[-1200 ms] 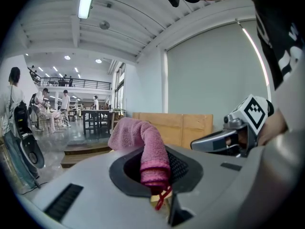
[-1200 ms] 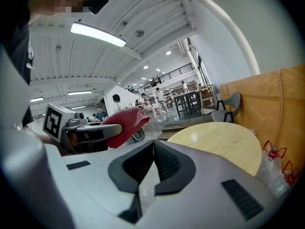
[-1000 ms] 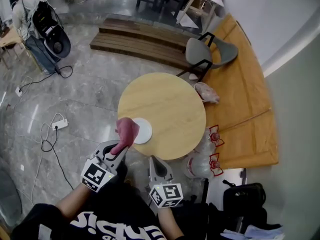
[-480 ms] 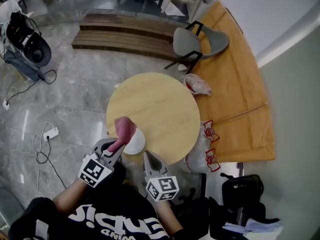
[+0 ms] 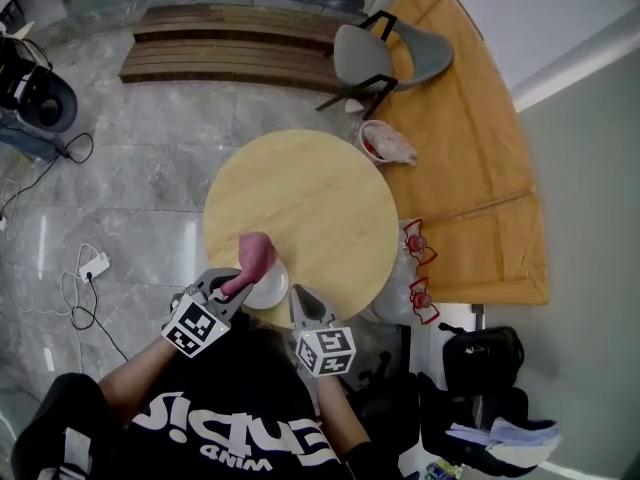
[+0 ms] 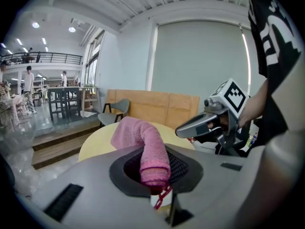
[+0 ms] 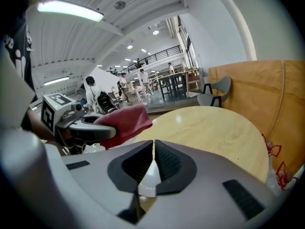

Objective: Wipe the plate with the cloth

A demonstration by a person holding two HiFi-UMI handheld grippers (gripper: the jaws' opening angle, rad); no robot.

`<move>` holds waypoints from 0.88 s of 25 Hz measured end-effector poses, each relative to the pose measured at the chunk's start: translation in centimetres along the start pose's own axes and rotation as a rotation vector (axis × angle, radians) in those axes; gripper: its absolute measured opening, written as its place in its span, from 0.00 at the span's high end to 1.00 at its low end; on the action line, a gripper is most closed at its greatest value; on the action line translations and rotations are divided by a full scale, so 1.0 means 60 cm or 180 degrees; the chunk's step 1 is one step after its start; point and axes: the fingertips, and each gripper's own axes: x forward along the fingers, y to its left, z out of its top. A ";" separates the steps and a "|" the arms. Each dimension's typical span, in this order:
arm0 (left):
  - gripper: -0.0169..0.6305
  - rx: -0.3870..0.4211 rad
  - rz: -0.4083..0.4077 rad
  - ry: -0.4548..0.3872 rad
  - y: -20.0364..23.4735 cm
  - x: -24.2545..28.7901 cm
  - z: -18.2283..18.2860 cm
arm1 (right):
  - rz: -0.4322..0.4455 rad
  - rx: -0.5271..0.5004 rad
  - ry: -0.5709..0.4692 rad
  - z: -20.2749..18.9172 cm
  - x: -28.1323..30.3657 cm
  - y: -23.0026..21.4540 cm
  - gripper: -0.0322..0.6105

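Well, the main change over the last second is on my right: the right gripper (image 5: 298, 297) has come forward from well short of the table (image 5: 330, 188) to sit just beside the near rim of the plate (image 5: 273, 287). The cloth (image 5: 255, 255) now hangs over more of the plate's left side than before. I take that to mean wiping is about to begin, with the right side set to steady the plate.

The plate lies at the table's near-left edge. The left gripper (image 5: 237, 285) has its jaws clamped on the pink cloth, whose free end flops forward over them. The right jaws are pressed together with barely a slit between them. Something white shows below them, and I cannot tell whether they pinch the rim.
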 end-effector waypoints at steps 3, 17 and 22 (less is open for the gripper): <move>0.90 -0.0002 -0.0027 0.0176 0.005 0.016 -0.028 | 0.0036 -0.0002 0.0209 -0.025 0.025 -0.019 0.91; 0.90 -0.0341 0.0255 0.0432 0.040 0.039 -0.076 | 0.0454 -0.0274 0.1331 -0.163 0.129 -0.061 0.80; 0.90 -0.0402 0.0314 0.0503 0.044 0.045 -0.087 | 0.0441 -0.0479 0.1558 -0.196 0.156 -0.074 0.80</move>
